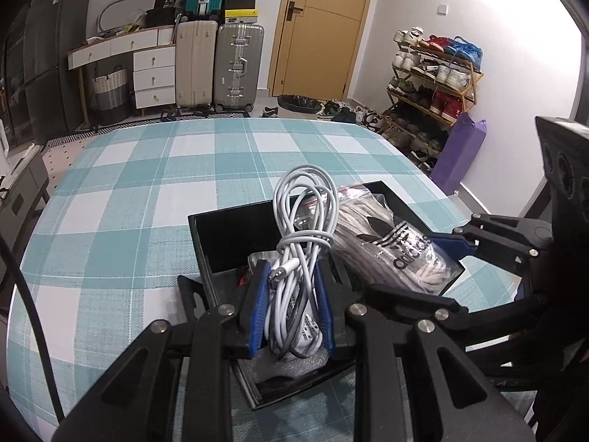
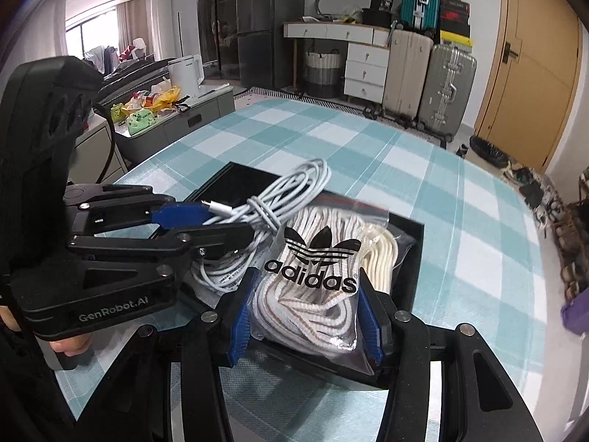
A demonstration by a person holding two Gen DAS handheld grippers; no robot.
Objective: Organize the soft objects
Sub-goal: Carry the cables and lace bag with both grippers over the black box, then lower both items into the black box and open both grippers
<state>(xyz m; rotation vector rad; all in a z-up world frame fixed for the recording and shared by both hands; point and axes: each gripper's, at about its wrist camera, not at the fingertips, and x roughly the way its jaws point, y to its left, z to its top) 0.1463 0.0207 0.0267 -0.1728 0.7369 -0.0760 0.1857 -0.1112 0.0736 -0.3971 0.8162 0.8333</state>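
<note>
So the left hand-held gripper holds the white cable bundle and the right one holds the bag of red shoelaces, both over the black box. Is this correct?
Not quite: the shoelaces are cream-white, not red, as the right wrist view shows. The left hand-held gripper holds the white cable bundle, and the right hand-held gripper holds the adidas bag of shoelaces, both over the black box.

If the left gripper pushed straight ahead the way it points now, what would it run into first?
Probably the far wall of the black box: the left gripper is shut on the white cable bundle over it. Depth is uncertain; it might clear the rim.
</note>
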